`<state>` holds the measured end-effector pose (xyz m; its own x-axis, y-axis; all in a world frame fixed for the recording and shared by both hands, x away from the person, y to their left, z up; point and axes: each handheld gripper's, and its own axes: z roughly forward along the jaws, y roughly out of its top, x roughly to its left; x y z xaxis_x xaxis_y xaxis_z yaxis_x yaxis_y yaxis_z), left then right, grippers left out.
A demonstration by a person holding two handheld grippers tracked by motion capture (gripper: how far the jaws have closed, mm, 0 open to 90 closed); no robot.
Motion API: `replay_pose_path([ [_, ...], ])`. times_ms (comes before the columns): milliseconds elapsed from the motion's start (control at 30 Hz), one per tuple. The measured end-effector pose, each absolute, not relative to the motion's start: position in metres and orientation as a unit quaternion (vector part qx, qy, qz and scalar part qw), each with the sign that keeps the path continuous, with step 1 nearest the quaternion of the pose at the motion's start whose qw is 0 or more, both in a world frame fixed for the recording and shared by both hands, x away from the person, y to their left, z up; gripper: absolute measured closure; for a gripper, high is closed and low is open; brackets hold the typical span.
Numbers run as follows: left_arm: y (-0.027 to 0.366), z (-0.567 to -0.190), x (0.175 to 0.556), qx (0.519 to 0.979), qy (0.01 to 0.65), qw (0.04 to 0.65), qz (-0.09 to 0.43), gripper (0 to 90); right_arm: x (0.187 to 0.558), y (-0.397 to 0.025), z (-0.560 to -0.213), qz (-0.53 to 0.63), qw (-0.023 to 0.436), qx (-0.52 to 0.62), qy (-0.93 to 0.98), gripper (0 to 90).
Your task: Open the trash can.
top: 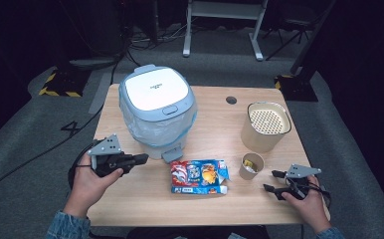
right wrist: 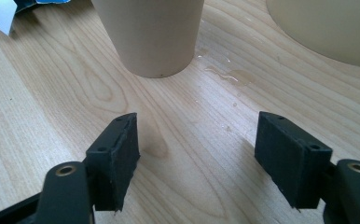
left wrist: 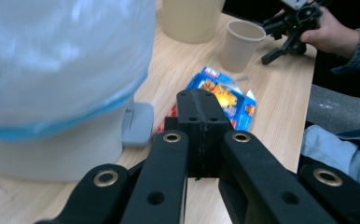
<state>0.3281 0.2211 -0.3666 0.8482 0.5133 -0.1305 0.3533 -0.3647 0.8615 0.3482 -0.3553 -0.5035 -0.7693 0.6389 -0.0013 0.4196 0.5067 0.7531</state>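
Observation:
My left gripper (top: 141, 159) is shut with nothing in it, held low by the left side of the table, its tip pointing at the bin's grey pedal (top: 172, 155). In the left gripper view its closed jaws (left wrist: 201, 100) point toward a colourful snack packet (left wrist: 225, 95). That packet (top: 199, 177) lies flat near the front middle of the table. My right gripper (top: 272, 180) is open, low over the wood at the front right. A small paper cup (right wrist: 150, 32) stands just ahead of its spread jaws (right wrist: 197, 135), apart from them. Something yellowish lies inside the cup (top: 251, 166).
A blue-and-white pedal bin (top: 156, 112) with a clear liner stands at the back left, lid closed. A tall beige container (top: 264, 125) with a perforated insert stands at the back right. Small water drops (right wrist: 229, 74) lie beside the cup. The table (top: 215, 209) has a cable hole (top: 231, 99).

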Motion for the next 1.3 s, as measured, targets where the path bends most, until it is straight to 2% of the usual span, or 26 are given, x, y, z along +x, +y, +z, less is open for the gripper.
replay_pose_path([
  [433, 0.199, -0.305, 0.361, 0.823, 0.216, 0.514, 0.109, 90.0, 0.348, -0.355, -0.503, 0.389, 0.141, 0.309, 0.856, 30.6],
  [633, 0.195, -0.291, 0.375, 0.814, 0.205, 0.534, 0.105, 90.0, 0.348, -0.355, -0.504, 0.389, 0.141, 0.309, 0.856, 30.6],
  [867, 0.190, -0.282, 0.392, 0.809, 0.197, 0.543, 0.103, 90.0, 0.348, -0.355, -0.504, 0.389, 0.141, 0.309, 0.856, 30.6],
  [1300, 0.174, -0.287, 0.426, 0.811, 0.234, 0.526, 0.103, 90.0, 0.348, -0.355, -0.504, 0.389, 0.141, 0.309, 0.856, 30.6],
])
